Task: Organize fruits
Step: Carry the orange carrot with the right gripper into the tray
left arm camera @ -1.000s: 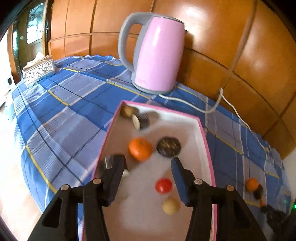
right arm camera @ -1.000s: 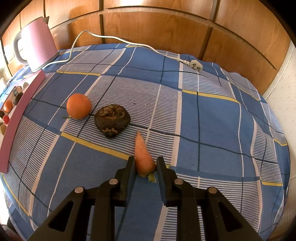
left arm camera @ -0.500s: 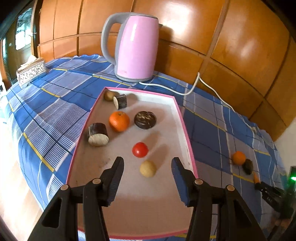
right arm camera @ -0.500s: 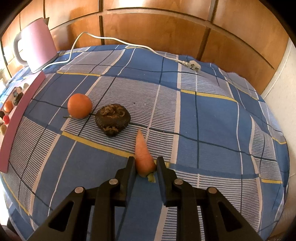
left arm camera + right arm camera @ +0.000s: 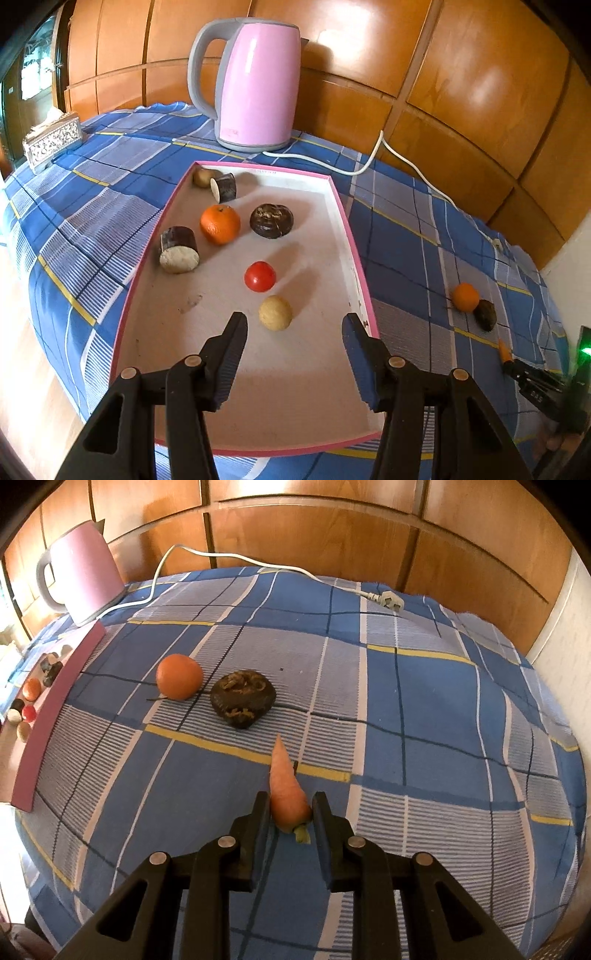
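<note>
Right gripper: clamped on carrot. Left gripper: parted, empty, above pink tray.

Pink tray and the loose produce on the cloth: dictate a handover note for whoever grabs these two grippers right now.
Left gripper: open, empty, over the near end of the pink-rimmed white tray.
Right gripper: jaws shut on the thick end of the small orange carrot, which is down at the blue checked cloth.
In the tray: orange mandarin, red tomato, pale round potato, dark wrinkled fruit, two dark-skinned cut chunks, a brownish item at the far corner.
Left: the carrot, plus the second orange mandarin and dark wrinkled lump on the cloth outside the tray.
</note>
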